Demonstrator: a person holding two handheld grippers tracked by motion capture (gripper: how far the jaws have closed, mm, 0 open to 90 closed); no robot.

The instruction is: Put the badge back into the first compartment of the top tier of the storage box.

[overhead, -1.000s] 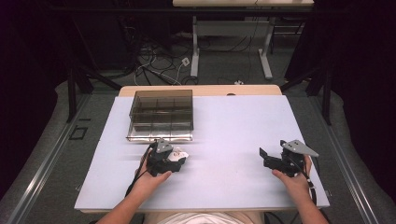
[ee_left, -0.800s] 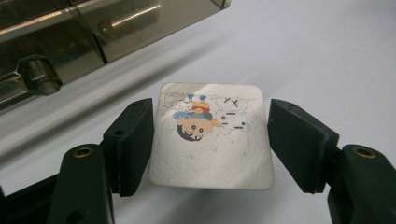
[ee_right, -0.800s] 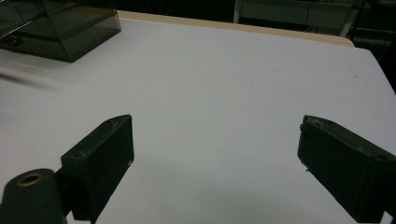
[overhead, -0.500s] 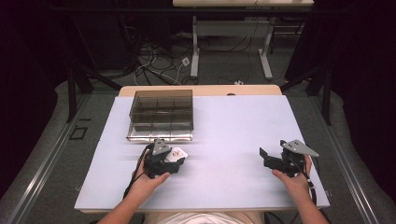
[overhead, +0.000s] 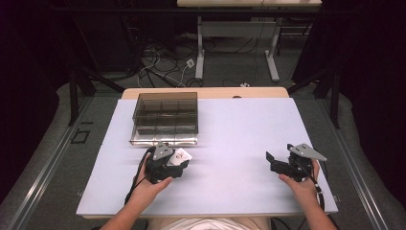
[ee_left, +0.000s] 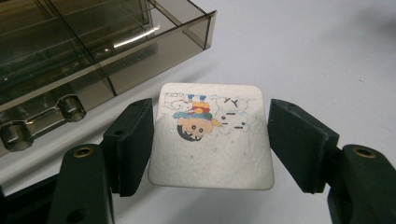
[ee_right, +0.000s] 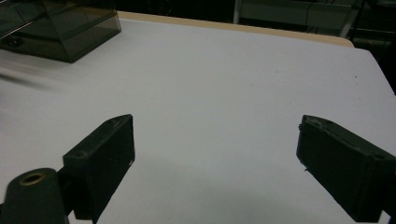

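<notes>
Card (ee_left: pixel 212 135), white w/ rounded corners and a small cartoon print on its far half, sits between the jaws of the left gripper (ee_left: pixel 210 140); we see both pads pressed on its side edges, so it's pinched, lifted a bit off the table (overhead: pixel 239 134). In the high view the card (overhead: pixel 182 155) pokes out to the right of the left gripper (overhead: pixel 165 163), near the table's near-left part, just in front of the smoky clear organizer box (overhead: pixel 165 117). That box has several compartments (we can't tell if anything's inside) and stands on the far-left area of the table; in the left gripper view its near corner (ee_left: pixel 187 28) is close to the card but apart from it. Right gripper (overhead: pixel 282 165) is at the near-right of the table, well apart from the card. Its jaws stand spread wide w/ nothing between them, just bare table (ee_right: pixel 224 93), and the box (ee_right: pixel 60 28) shows far off at the upper left.
</notes>
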